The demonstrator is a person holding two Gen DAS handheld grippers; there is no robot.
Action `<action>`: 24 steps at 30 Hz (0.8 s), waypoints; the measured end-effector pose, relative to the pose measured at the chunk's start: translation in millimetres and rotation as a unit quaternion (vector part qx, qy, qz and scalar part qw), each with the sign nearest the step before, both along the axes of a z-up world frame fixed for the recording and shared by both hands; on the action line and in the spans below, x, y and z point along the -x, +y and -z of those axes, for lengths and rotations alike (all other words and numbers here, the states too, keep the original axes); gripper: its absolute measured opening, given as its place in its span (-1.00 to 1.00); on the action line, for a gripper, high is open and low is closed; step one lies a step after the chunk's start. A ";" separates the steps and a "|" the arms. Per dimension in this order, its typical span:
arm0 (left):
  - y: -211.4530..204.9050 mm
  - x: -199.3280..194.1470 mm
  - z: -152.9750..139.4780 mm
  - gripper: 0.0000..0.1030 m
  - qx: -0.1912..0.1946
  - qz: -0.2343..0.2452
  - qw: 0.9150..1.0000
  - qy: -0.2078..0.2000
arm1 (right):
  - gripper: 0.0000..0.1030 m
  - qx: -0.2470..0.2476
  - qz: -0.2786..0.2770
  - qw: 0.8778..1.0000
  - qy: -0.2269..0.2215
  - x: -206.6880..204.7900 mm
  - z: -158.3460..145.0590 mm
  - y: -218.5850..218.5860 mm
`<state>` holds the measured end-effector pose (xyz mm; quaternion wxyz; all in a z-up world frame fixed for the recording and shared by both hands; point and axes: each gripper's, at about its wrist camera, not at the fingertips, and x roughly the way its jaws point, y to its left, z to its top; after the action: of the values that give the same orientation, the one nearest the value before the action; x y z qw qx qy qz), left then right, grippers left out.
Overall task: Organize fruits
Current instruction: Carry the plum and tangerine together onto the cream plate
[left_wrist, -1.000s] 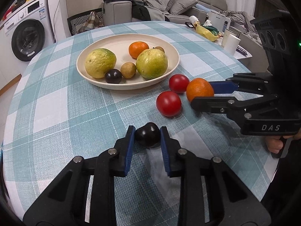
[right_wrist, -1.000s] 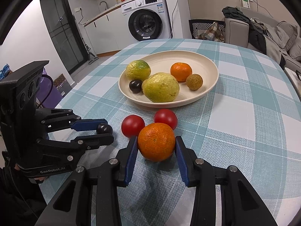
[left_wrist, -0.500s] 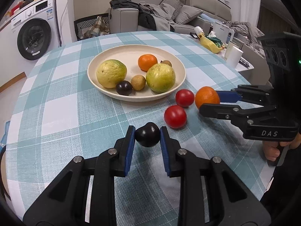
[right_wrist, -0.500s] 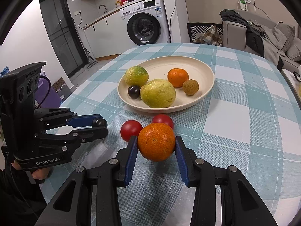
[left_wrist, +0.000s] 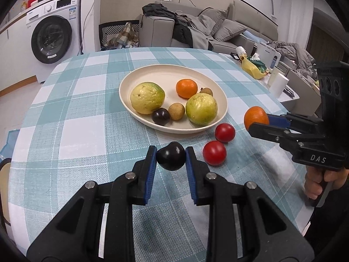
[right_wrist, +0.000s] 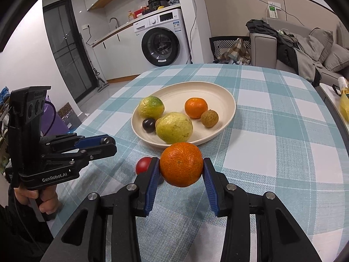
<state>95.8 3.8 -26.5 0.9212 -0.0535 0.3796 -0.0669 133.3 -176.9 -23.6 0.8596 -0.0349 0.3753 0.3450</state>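
My left gripper is clamped on a dark plum, both blue pads pressed to its sides, held above the checked tablecloth. My right gripper grips an orange the same way, clear of the cloth. Just ahead, two red tomatoes lie on the cloth beside the cream plate. The plate holds two guavas, a second orange, a second plum and two longans.
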 end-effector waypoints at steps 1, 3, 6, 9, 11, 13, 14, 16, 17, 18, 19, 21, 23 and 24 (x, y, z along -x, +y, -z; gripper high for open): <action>0.5 -0.1 -0.5 -0.54 0.000 -0.002 1.000 -0.001 | -0.21 -0.001 0.002 1.000 0.000 -0.3 -0.4 -0.5; 1.1 -0.5 -0.9 -0.54 0.002 -0.004 1.000 -0.002 | -0.21 -0.003 0.005 1.000 0.000 -1.8 -1.7 -1.3; 2.2 -1.1 -1.4 -0.54 0.004 -0.008 1.000 -0.004 | -0.21 -0.007 0.010 1.000 -0.003 -3.0 -4.1 -2.6; 2.3 -1.3 -1.3 -0.54 0.004 -0.009 1.000 -0.004 | -0.21 -0.008 0.014 1.000 -0.005 -4.6 -6.0 -3.3; 2.9 -2.1 -1.6 -0.54 0.004 -0.009 1.000 -0.006 | -0.21 -0.010 0.017 1.000 -0.004 -6.6 -7.7 -3.4; 3.7 -2.9 -1.9 -0.54 0.003 -0.011 1.000 -0.007 | -0.21 -0.011 0.019 1.000 -0.005 -8.2 -9.3 -3.4; 4.0 -5.1 -2.7 -0.54 0.003 -0.011 1.000 -0.007 | -0.21 -0.012 0.021 1.000 -0.004 -9.5 -10.2 -3.5; 4.8 -5.6 -3.2 -0.54 0.004 -0.013 1.000 -0.008 | -0.21 -0.015 0.024 1.000 -0.002 -12.7 -11.4 -3.7; 5.6 -7.9 -4.4 -0.54 0.005 -0.014 1.000 -0.009 | -0.21 -0.015 0.026 1.000 -0.003 -14.2 -12.3 -3.9; 6.1 -9.4 -4.9 -0.54 0.005 -0.014 1.000 -0.009 | -0.21 -0.015 0.029 0.999 -0.004 -15.4 -13.1 -4.1; 6.7 -9.9 -5.2 -0.54 0.006 -0.015 1.000 -0.010 | -0.21 -0.016 0.031 0.999 -0.004 -16.8 -13.8 -4.5; 8.4 -14.3 -6.3 -0.54 0.009 -0.015 1.000 -0.010 | -0.21 -0.021 0.036 0.999 -0.003 -20.3 -15.0 -5.3; 9.1 -18.1 -6.9 -0.54 0.009 -0.017 1.000 -0.011 | -0.21 -0.025 0.040 0.999 -0.001 -24.2 -15.8 -6.0; 9.7 -19.8 -7.0 -0.54 0.009 -0.019 1.000 -0.012 | -0.21 -0.027 0.042 0.999 0.001 -26.0 -16.2 -6.3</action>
<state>115.6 13.5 -19.5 0.9263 -0.0680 0.3669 -0.0528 159.3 -183.2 -7.3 0.8738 0.0044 0.3673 0.3187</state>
